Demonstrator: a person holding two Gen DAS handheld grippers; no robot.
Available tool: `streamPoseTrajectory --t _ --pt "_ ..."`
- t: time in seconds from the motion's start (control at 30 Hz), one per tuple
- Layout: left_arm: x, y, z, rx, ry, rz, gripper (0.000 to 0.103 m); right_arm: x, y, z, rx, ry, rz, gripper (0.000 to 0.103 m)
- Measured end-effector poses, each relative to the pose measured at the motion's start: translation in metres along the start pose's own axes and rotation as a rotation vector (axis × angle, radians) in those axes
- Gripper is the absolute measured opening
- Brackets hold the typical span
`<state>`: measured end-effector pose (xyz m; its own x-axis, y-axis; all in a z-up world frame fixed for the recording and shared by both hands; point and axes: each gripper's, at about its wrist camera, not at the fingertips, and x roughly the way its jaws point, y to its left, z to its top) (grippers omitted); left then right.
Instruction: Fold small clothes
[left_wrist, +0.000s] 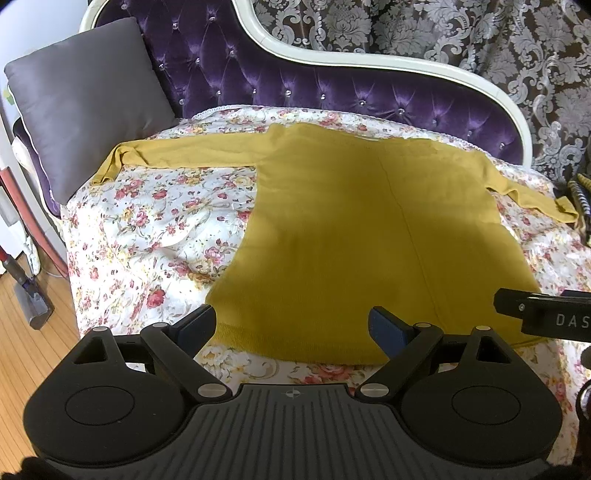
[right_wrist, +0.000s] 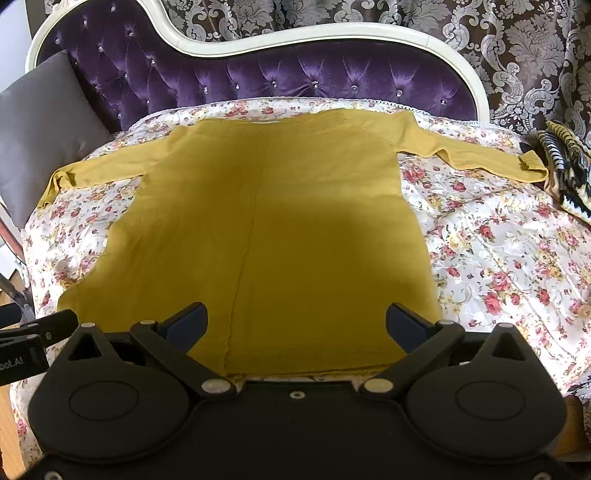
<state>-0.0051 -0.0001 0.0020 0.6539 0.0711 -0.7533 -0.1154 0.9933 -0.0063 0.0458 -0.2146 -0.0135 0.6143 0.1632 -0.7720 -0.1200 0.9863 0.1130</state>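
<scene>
A mustard-yellow long-sleeved top (left_wrist: 351, 240) lies spread flat on a floral bedcover (left_wrist: 155, 229), hem toward me, both sleeves stretched out sideways. It also shows in the right wrist view (right_wrist: 266, 229). My left gripper (left_wrist: 295, 328) is open and empty, hovering over the hem's left part. My right gripper (right_wrist: 295, 325) is open and empty over the hem's right part; its body shows at the right edge of the left wrist view (left_wrist: 543, 314).
A purple tufted headboard (left_wrist: 295, 74) with a white frame backs the bed. A grey pillow (left_wrist: 85, 99) leans at the left. A striped dark garment (right_wrist: 565, 166) lies at the right by the sleeve cuff. Wooden floor (left_wrist: 29, 350) and a vacuum are at left.
</scene>
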Motion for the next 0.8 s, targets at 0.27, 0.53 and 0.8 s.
streamPoseTrajectory --t 0.27,0.53,0.8 --pt "-0.0010 -0.0013 0.0007 0.010 -0.005 0.000 0.090 -0.0006 -0.0007 0.0002 -0.001 0.000 -0.001 0.102" --pt "-0.0004 -0.0012 -0.0001 0.013 -0.001 -0.006 0.090 0.0009 -0.0005 0.0006 -0.002 0.003 -0.002 0.102" --pt "0.0005 -0.0005 -0.0001 0.011 0.000 -0.008 0.090 0.0016 -0.0010 0.0005 -0.005 0.004 -0.001 0.102"
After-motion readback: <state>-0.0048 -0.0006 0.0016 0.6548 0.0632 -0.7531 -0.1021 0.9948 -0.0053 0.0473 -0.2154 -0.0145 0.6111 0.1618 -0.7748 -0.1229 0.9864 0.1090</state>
